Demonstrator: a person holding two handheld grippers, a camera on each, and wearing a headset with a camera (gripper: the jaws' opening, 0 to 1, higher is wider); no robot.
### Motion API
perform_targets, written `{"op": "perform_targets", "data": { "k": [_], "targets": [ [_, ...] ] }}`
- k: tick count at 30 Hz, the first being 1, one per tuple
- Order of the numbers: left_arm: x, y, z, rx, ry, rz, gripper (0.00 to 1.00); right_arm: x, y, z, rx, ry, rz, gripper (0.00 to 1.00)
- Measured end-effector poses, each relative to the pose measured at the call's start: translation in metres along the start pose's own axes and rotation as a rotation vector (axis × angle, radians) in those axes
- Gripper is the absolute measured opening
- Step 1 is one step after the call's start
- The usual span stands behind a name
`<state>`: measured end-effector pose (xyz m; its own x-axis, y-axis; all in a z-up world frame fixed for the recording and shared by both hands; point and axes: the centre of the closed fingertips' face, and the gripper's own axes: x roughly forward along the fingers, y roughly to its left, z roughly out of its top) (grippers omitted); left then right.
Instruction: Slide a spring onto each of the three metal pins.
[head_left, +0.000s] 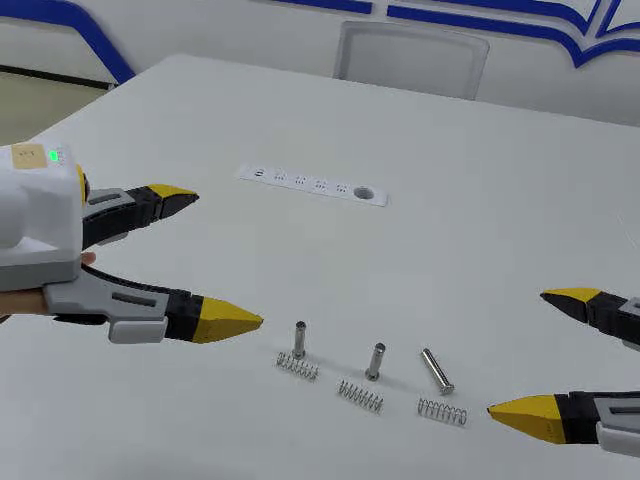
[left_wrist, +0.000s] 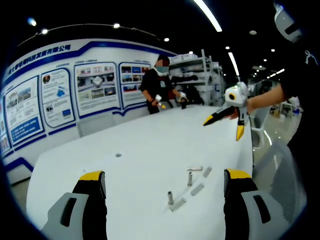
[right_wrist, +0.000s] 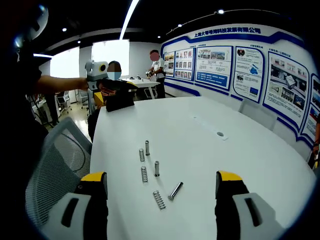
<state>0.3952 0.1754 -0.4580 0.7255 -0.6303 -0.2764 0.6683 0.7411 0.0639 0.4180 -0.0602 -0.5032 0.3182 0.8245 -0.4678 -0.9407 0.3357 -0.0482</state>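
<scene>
A white table (head_left: 500, 230) bears 2 upright pins (head_left: 299, 338), 1 lying pin (head_left: 436, 371), 3 springs (head_left: 360, 396) and a socket strip (head_left: 310, 185).

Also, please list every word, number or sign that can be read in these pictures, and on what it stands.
Wall heading: blue Chinese characters, too small to quote.
Wall posters: text blurred, unreadable.
Socket strip in the table: no readable marking.
Metal pins and springs: no text.

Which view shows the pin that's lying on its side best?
The head view: the tipped pin lies close and sharp, with a spring near it. The right gripper view shows the pin smaller but clear; the left gripper view shows it tiny and far off.
</scene>
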Motion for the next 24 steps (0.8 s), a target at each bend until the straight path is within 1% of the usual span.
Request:
{"op": "perform_targets", "data": {
  "k": [7, 8, 9, 10, 11, 13, 16, 18, 21, 24],
  "targets": [
    [-0.001, -0.004, -0.001, -0.005, 0.007, -0.005, 1.0, -0.002, 0.001, -0.003, 0.015, 0.0, 0.001, 0.9],
    [0.0, -0.006, 0.001, -0.022, 0.002, -0.008, 1.0, -0.002, 0.001, -0.003, 0.018, 0.001, 0.002, 0.9],
    [0.001, -0.008, 0.008, -0.047, -0.034, -0.012, 1.0, -0.002, 0.0, -0.004, 0.017, 0.004, 0.004, 0.9],
    [0.0, -0.008, 0.014, -0.048, -0.057, -0.012, 1.0, -0.002, 0.0, -0.005, 0.016, 0.006, 0.005, 0.9],
    [0.0, -0.007, 0.017, -0.046, -0.066, -0.007, 1.0, -0.003, 0.0, -0.005, 0.017, 0.007, 0.005, 0.9],
    [-0.001, -0.005, 0.021, -0.046, -0.071, 0.005, 1.0, -0.003, -0.001, -0.006, 0.022, 0.006, 0.007, 0.9],
    [-0.001, -0.001, 0.025, -0.066, -0.091, 0.018, 1.0, -0.004, -0.001, -0.004, 0.037, -0.005, 0.018, 0.9],
    [0.0, 0.0, 0.025, -0.067, -0.087, 0.02, 1.0, -0.003, -0.002, -0.006, 0.044, -0.006, 0.026, 0.9],
    [0.003, -0.002, 0.019, -0.044, -0.045, 0.014, 1.0, -0.003, -0.005, -0.01, 0.041, 0.004, 0.026, 0.9],
    [0.005, -0.003, 0.017, -0.038, -0.029, 0.003, 1.0, -0.002, -0.005, -0.011, 0.05, 0.001, 0.028, 0.89]
  ]
}}
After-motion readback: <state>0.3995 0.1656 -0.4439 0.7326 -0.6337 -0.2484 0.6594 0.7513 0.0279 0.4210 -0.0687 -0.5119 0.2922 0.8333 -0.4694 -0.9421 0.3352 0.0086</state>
